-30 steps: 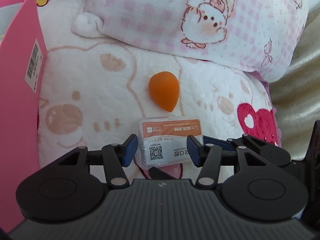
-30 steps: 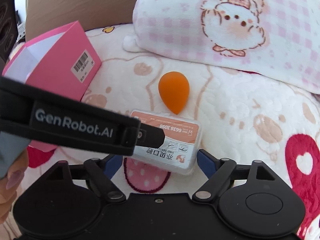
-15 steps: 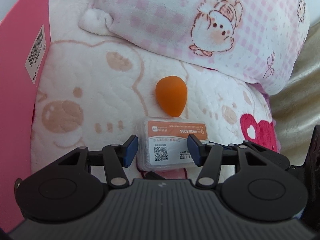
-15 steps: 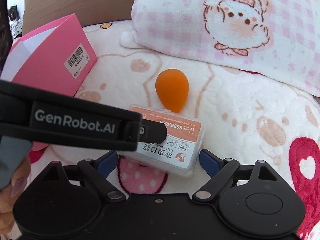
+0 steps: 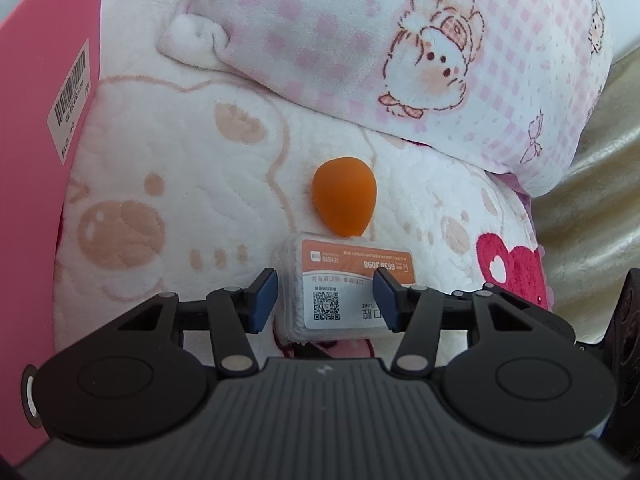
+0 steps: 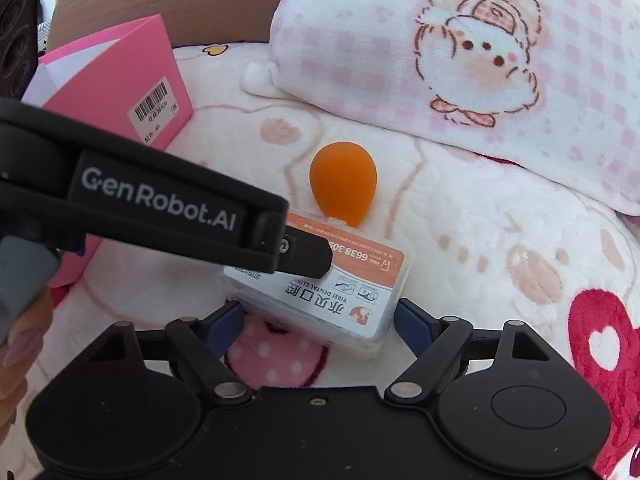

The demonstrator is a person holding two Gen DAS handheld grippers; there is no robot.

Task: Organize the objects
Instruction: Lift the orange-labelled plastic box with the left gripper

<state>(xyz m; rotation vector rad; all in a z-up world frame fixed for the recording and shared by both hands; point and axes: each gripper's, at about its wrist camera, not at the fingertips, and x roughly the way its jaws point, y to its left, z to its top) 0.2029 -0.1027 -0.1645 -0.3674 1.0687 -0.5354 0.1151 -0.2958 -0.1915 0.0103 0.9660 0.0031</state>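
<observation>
Left-wrist view: the left gripper [image 5: 325, 300] points down at a clear plastic box [image 5: 348, 280] with an orange-and-white printed label, lying flat on a white quilted blanket [image 5: 180, 200] with pink cartoon prints. The blue pads [image 5: 262, 300] are part-way apart; the left pad sits just beside the box's left edge, while the right pad overlaps the label face, so the box lies partly between the jaws. Whether the pads press on it cannot be told.

At 12 o'clock from the box, touching or just overlapping its far edge, lies an orange egg-shaped sponge [image 5: 344, 202], narrow end toward the box. At 12 to 1 o'clock, further back, rests a pink checked pillow [image 5: 400, 48] printed with a rabbit figure. At 9 to 10 o'clock stands a pink paper bag [image 5: 44, 160] bearing a barcode sticker.

Right-wrist view: the right gripper [image 6: 318, 322] faces the same box [image 6: 352, 292] from the near side, jaws set wide and having just been closing slightly. The blue pads [image 6: 412, 324] flank the box's near corners; the left pad looks close against the box, the right pad stands just clear of it. The left gripper [image 6: 308, 256] enters from 9 o'clock, its black finger tip lying over the label. A hand [image 6: 20, 344] shows at the left edge. The sponge [image 6: 343, 182] lies at 12 o'clock from the box, the bag [image 6: 120, 92] at 10 o'clock.
</observation>
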